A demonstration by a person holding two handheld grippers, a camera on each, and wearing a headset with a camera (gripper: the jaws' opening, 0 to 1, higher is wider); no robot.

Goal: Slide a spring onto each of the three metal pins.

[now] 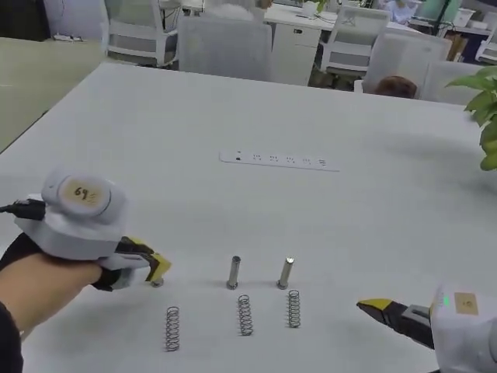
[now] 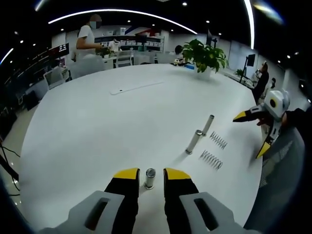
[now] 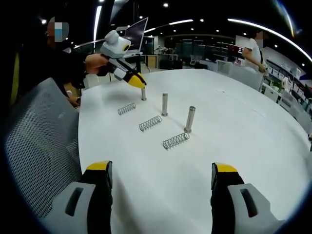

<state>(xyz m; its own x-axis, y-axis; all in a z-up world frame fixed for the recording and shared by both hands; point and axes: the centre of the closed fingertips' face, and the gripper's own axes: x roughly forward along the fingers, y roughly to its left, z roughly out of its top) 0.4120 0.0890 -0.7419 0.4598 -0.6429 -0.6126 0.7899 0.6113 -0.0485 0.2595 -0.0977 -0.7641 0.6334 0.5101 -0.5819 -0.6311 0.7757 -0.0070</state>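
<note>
- White tabletop [image 1: 233, 116] in an open office, with a power strip [image 1: 279, 160] lying well beyond the work and a potted plant [image 1: 485, 109] at its far edge.
- Three metal pins stand upright in a row: first pin [image 2: 150, 178], middle pin [image 1: 234, 273] and third pin [image 1: 286, 273]. We see all three bare.
- Three springs lie flat, one just in front of each pin on our side: first spring [image 1: 172, 328], middle spring [image 1: 245, 315] and third spring [image 1: 293, 308]. None is on a pin, so we judge that all three remain to be fitted.
- Left gripper [image 2: 147, 174]: jaws drawn narrow, one on each side of the first pin near its top. A sliver of table shows on either side of the pin, and we cannot tell whether they clench it or merely bracket it.
- Right gripper [image 3: 162, 170]: jaws spread wide and grasping nothing, low over the table near the third spring.
- Step in hand, as we judge it: steady the first pin while a spring is fetched.
- To do it well, we would hold the pin low on its shaft, leaving the top free. We would pinch the spring lightly across its middle coils and turn it upright. Its bore should line up with the pin's axis before it is lowered straight down. Let go once several coils have passed the top.
</note>
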